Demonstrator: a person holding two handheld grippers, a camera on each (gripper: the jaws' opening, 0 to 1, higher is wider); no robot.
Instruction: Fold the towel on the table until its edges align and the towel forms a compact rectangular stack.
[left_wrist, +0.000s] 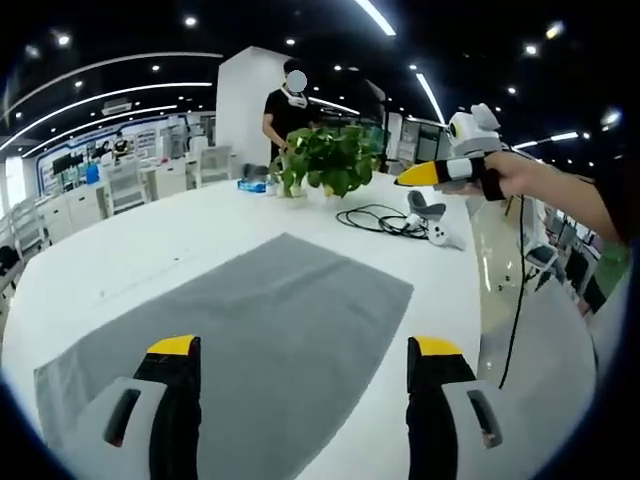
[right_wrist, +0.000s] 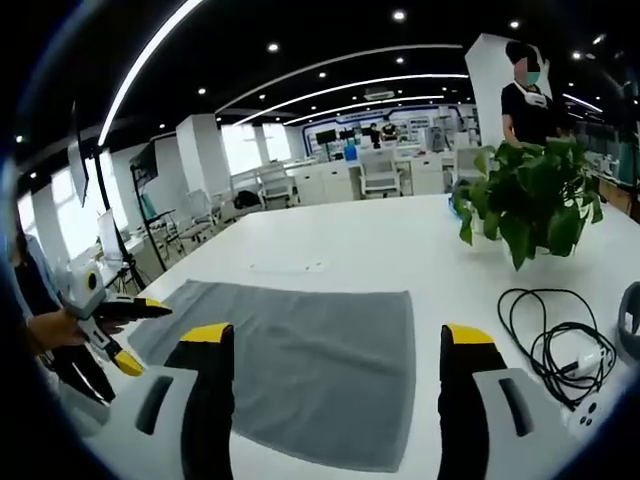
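Both grippers, left & right, jaws apart above flat towel.

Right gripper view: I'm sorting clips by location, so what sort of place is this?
Probably an open-plan office or lab: a big white table bearing a grey towel, rows of desks behind, ceiling strip lights.

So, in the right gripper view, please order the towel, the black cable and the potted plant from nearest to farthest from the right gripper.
1. Towel: flat on the table, just ahead of the right gripper.
2. Black cable: coiled, on the right side.
3. Potted plant: farther back, on the right.
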